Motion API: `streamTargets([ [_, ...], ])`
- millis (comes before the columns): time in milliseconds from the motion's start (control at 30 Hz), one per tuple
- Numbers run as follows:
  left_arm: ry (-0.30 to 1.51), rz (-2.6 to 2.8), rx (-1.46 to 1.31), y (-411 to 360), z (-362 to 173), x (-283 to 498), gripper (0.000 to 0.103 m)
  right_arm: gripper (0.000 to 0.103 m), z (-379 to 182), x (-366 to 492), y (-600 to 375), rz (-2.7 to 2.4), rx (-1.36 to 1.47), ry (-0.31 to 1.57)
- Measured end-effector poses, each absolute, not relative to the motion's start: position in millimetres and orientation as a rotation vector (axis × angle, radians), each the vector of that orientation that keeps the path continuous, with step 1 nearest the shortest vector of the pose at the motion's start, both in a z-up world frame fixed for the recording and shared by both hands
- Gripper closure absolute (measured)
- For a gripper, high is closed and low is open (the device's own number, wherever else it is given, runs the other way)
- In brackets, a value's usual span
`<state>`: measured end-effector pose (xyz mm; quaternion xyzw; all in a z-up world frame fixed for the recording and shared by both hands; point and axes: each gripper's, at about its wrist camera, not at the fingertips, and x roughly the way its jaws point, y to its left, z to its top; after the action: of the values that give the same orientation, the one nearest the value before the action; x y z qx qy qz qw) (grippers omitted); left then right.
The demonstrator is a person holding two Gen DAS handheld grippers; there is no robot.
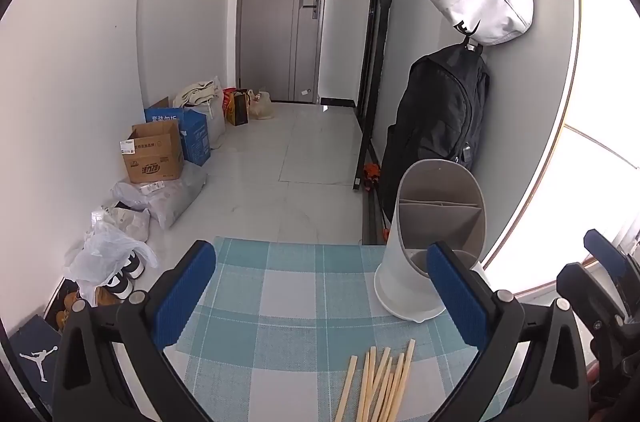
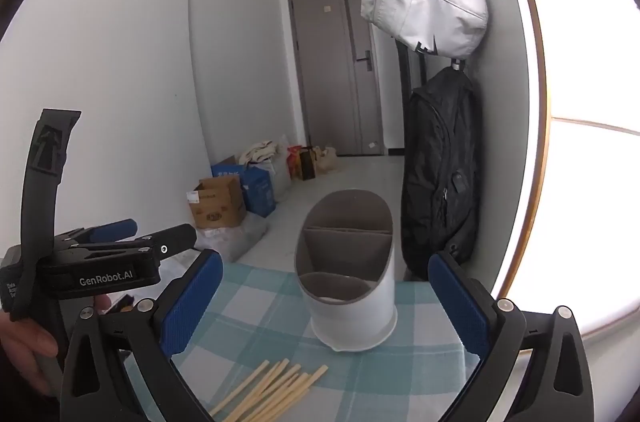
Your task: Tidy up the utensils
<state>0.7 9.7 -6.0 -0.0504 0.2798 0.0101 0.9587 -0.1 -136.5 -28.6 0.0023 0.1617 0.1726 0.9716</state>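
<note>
Both grippers spread wide over a checked table, nothing between their jaws.

Chopsticks (image 1: 380,382) lie loose just before the white holder (image 1: 424,254). The left gripper (image 1: 320,286) view shows floor clutter and shoes (image 1: 128,274); the right gripper (image 2: 324,298) view shows a hand (image 2: 24,346) on the left tool.

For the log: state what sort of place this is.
Probably a home entryway: grey entrance door, black backpack hanging on the wall, cardboard box on the tiled floor.
</note>
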Motion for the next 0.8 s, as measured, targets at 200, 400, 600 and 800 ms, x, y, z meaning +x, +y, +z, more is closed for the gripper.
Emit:
streamTargets([
  [200,0.56,0.025,-0.089,8.3,-6.5,-0.6,0.001,0.0,-28.5,-0.3,-135.2,0.352,0.001,0.319],
  [400,0.562,0.02,-0.082,7.1,-7.3,-0.3,0.001,0.0,-28.1,-3.4,-134.2,0.353,-0.004,0.312],
  [600,0.545,0.016,-0.072,4.7,-6.5,-2.5,0.001,0.0,-27.8,-5.1,-135.2,0.346,0.006,0.305],
  [800,0.551,0.008,-0.08,5.8,-7.1,-3.1,0.001,0.0,-27.9,-5.8,-135.5,0.356,0.024,0.313],
])
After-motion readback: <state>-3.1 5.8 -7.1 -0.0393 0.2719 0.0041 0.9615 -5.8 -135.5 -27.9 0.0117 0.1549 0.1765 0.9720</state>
